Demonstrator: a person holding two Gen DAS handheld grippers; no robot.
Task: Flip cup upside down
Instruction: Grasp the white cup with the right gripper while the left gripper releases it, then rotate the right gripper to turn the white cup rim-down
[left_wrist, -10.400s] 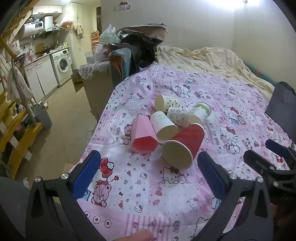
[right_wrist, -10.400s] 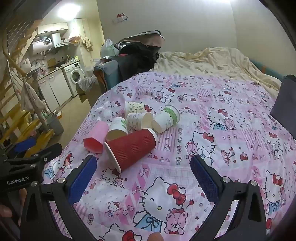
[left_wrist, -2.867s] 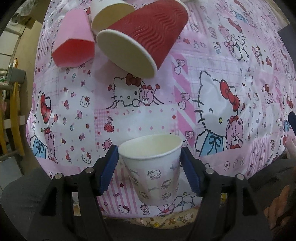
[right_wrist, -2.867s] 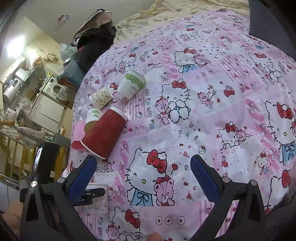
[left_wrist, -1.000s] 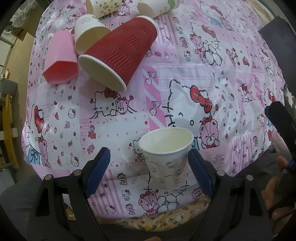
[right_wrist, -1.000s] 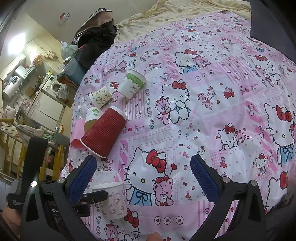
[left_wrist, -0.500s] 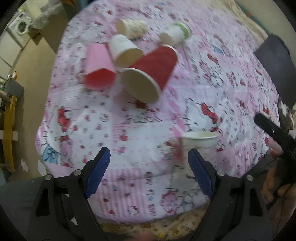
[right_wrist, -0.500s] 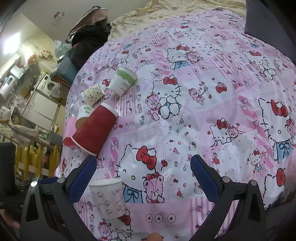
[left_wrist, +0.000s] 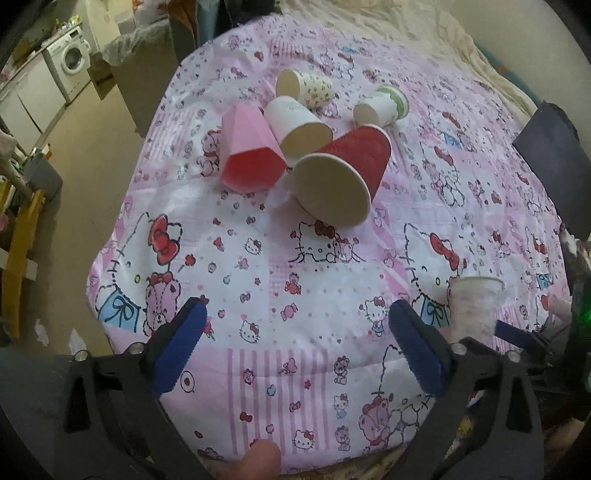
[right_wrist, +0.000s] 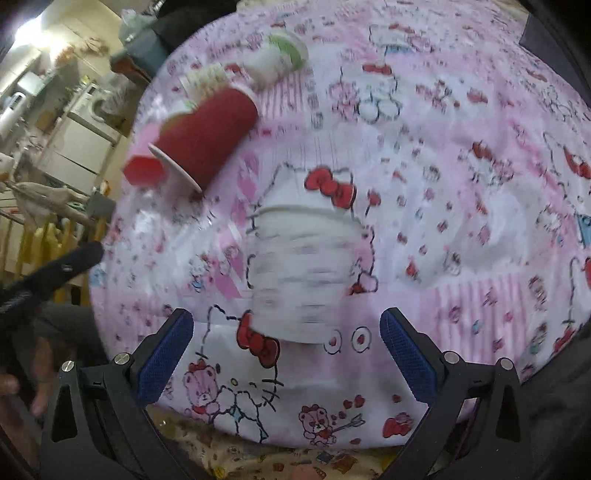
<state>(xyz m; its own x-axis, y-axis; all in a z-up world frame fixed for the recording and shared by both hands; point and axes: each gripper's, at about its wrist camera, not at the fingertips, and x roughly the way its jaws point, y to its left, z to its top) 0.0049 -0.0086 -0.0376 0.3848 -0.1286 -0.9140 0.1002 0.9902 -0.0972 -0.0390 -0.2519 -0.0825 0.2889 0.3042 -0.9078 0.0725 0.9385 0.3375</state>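
Observation:
A small white Hello Kitty paper cup (right_wrist: 303, 273) stands upright, mouth up, on the pink bedspread near the bed's front edge. It also shows in the left wrist view (left_wrist: 474, 306), at the far right. My right gripper (right_wrist: 286, 350) is open, its blue pads on either side of the cup and just short of it, not touching. My left gripper (left_wrist: 295, 347) is open and empty, well left of the cup. The right wrist view is motion-blurred.
Several cups lie on their sides farther back: a red ribbed cup (left_wrist: 343, 177), a pink faceted cup (left_wrist: 247, 155), a white cup (left_wrist: 295, 125), a patterned cup (left_wrist: 303, 86) and a green-banded cup (left_wrist: 382, 107). A dark object (left_wrist: 550, 155) lies at right. The floor drops off at left.
My left gripper has let go of the small cup, leaving it upright, and drawn back to the left. My right gripper has moved in toward the cup.

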